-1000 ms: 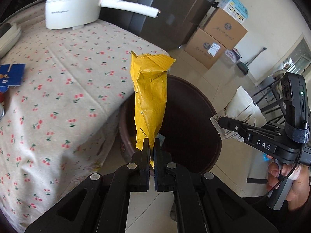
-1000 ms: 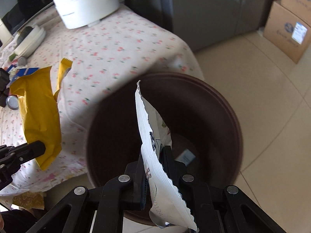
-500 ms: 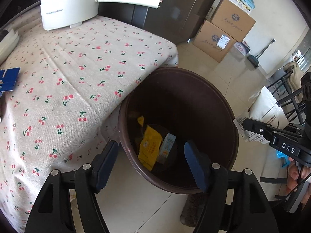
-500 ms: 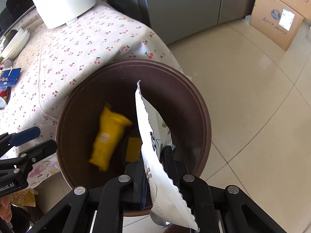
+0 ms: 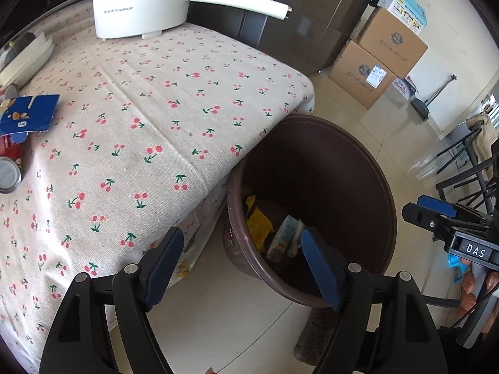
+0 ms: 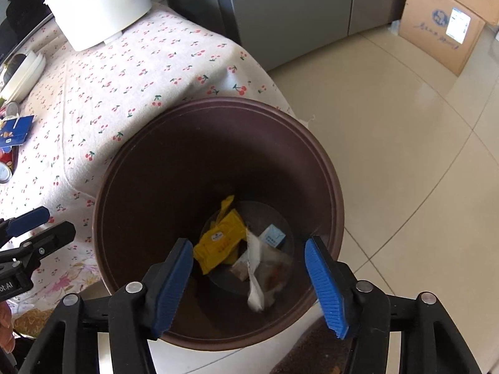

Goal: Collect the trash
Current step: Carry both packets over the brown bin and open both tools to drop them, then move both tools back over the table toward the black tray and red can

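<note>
Beside the corner of the cherry-print clothed table (image 5: 149, 131), the round dark-brown plastic bin (image 6: 312, 168) holds the dropped yellow wrapper (image 6: 220, 244) and white packet (image 6: 255, 268), both grippers, left (image 5: 241, 260) and right (image 6: 249, 275), opening wide and empty, so next likely means fetching the blue carton (image 5: 29, 113) near the table's far edge.

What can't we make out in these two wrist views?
- White wrapper in the brown bin: motion-blurred in the right wrist view; print unreadable.
- Same wrapper, left wrist view: mostly behind the left gripper finger.
- Blue packet and can: cut by the left edge, label too small.
- Bin floor under the yellow wrapper: covered.
</note>
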`<action>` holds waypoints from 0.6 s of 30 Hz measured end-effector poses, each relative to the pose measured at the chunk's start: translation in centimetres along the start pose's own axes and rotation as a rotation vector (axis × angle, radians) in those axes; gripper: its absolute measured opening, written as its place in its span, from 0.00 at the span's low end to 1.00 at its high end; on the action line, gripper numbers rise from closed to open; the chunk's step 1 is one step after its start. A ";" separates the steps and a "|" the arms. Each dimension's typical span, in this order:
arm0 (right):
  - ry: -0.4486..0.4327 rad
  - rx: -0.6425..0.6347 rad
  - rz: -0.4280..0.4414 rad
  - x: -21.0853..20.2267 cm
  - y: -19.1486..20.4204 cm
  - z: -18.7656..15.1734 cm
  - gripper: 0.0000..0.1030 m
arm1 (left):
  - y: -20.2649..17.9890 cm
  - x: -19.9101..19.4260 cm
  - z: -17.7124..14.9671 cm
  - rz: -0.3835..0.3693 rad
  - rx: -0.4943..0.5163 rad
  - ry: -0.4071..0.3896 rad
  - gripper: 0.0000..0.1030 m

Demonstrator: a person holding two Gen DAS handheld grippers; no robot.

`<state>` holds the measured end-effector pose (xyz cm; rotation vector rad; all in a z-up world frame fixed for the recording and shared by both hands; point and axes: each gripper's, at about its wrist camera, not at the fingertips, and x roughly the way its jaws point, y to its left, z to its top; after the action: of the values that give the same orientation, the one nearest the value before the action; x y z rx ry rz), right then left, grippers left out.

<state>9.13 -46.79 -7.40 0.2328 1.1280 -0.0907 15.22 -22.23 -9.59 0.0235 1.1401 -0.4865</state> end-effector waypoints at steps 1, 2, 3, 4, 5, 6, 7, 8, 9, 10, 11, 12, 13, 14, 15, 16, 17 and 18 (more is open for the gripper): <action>0.000 0.001 -0.002 0.0 0.1 0.0 0.68 | 0.2 -0.1 0.0 0.003 -0.005 0.000 0.78; 0.001 0.001 -0.004 0.0 0.1 0.0 0.69 | 0.5 -0.2 0.0 0.007 -0.009 -0.001 0.78; 0.002 0.002 -0.003 0.0 0.2 0.1 0.70 | 0.7 -0.4 -0.1 0.012 -0.012 -0.002 0.78; 0.003 0.002 -0.001 0.0 0.2 0.1 0.71 | 1.0 -0.6 -0.1 0.017 -0.015 -0.003 0.78; 0.003 0.002 0.001 0.0 0.3 0.2 0.71 | 1.3 -0.8 -0.2 0.022 -0.017 -0.005 0.78; 0.004 0.001 0.002 0.0 0.4 0.3 0.72 | 1.6 -1.0 -0.2 0.028 -0.021 -0.007 0.78; 0.004 -0.001 0.002 -0.1 0.5 0.3 0.73 | 2.0 -1.2 -0.2 0.034 -0.024 -0.009 0.78; 0.005 -0.005 0.001 -0.1 0.7 0.4 0.73 | 2.2 -1.4 -0.2 0.041 -0.027 -0.012 0.78; 0.006 -0.010 -0.001 -0.1 0.9 0.5 0.74 | 2.6 -1.7 -0.3 0.050 -0.031 -0.015 0.78; 0.006 -0.017 -0.003 0.0 1.1 0.5 0.74 | 3.1 -2.1 -0.4 0.060 -0.035 -0.018 0.78; 0.007 -0.028 -0.007 0.0 1.5 0.7 0.75 | 3.6 -2.4 -0.5 0.070 -0.041 -0.020 0.78; 0.008 -0.037 -0.010 0.0 1.9 0.8 0.75 | 4.1 -2.7 -0.6 0.081 -0.048 -0.022 0.78; 0.008 -0.049 -0.013 0.0 2.4 1.0 0.76 | 4.7 -3.1 -0.8 0.091 -0.058 -0.025 0.78; 0.009 -0.059 -0.015 0.1 2.8 1.1 0.76 | 5.4 -3.5 -0.8 0.101 -0.068 -0.029 0.78; 0.009 -0.070 -0.016 0.1 3.3 1.2 0.77 | 6.1 -3.9 -1.0 0.111 -0.078 -0.033 0.78; 0.009 -0.081 -0.015 0.2 3.8 1.4 0.78 | 6.9 -4.4 -1.2 0.122 -0.088 -0.037 0.78; 0.010 -0.091 -0.013 0.2 4.4 1.6 0.78 | 7.5 -4.8 -1.3 0.134 -0.099 -0.042 0.78; 0.009 -0.102 -0.009 0.2 5.0 1.8 0.79 | 8.3 -5.3 -1.4 0.146 -0.111 -0.047 0.78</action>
<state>11.75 -42.34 -6.21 0.1375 1.1397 -0.0403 15.44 -12.52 -7.48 -0.0010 1.1090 -0.2922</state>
